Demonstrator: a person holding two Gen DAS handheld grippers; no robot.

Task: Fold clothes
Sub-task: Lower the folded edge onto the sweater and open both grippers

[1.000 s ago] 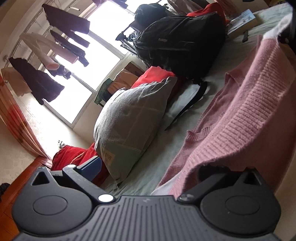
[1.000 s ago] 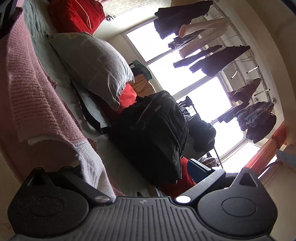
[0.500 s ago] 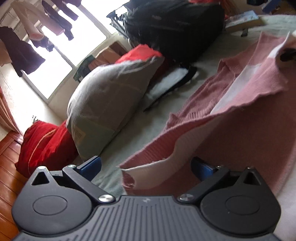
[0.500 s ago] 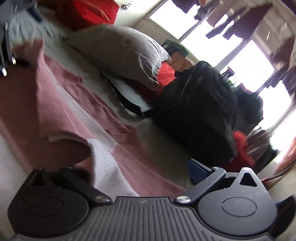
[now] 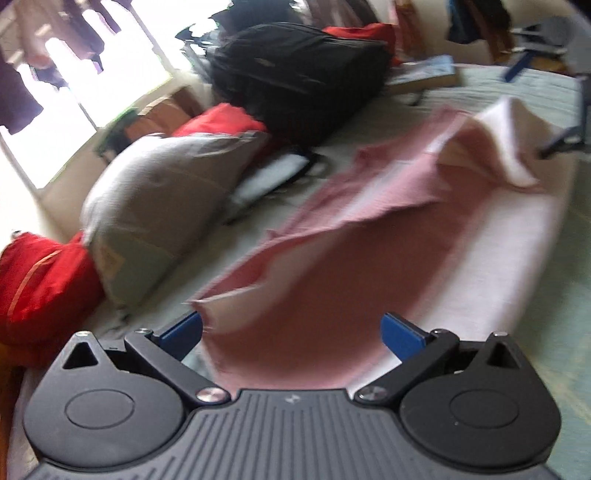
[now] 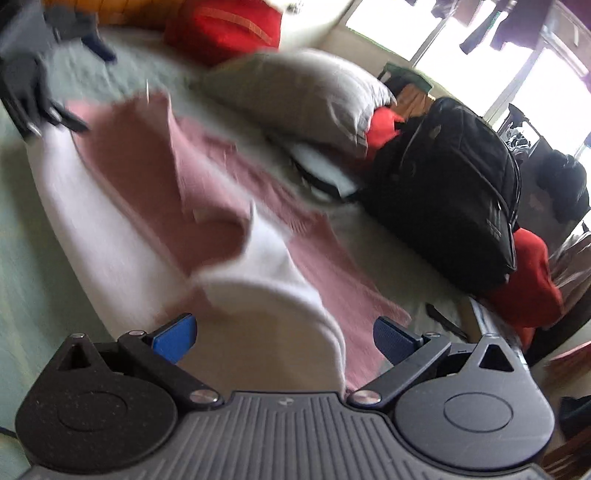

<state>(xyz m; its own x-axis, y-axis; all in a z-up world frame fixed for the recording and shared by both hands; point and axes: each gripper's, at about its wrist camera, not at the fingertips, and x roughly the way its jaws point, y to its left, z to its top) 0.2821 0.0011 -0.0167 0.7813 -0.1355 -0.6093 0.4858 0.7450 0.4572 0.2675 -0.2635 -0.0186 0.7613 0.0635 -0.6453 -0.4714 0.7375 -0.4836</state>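
A pink and white knitted sweater (image 5: pixel 354 266) lies spread across the pale green bed (image 5: pixel 546 325), blurred by motion, with one edge folded over and still ruffled. My left gripper (image 5: pixel 291 328) hovers over its near end, blue pads wide apart and nothing pinched between them. My right gripper (image 6: pixel 284 332) is open too, above the sweater (image 6: pixel 140 155) where a white band curls up. In the right wrist view the left gripper (image 6: pixel 55 118) shows at the far end of the sweater. The right gripper (image 5: pixel 565 140) appears at the right edge of the left wrist view.
A grey pillow (image 5: pixel 166 192), a black backpack (image 5: pixel 303 81) and red bundles (image 5: pixel 40 288) line the window side of the bed. A book (image 5: pixel 424 74) lies at the far end. Clothes hang in front of the bright window (image 6: pixel 517 26).
The sweater's raised edge has dropped from in front of both cameras toward the bed. Both grippers have tipped down and drawn back from it, fingers apart throughout.
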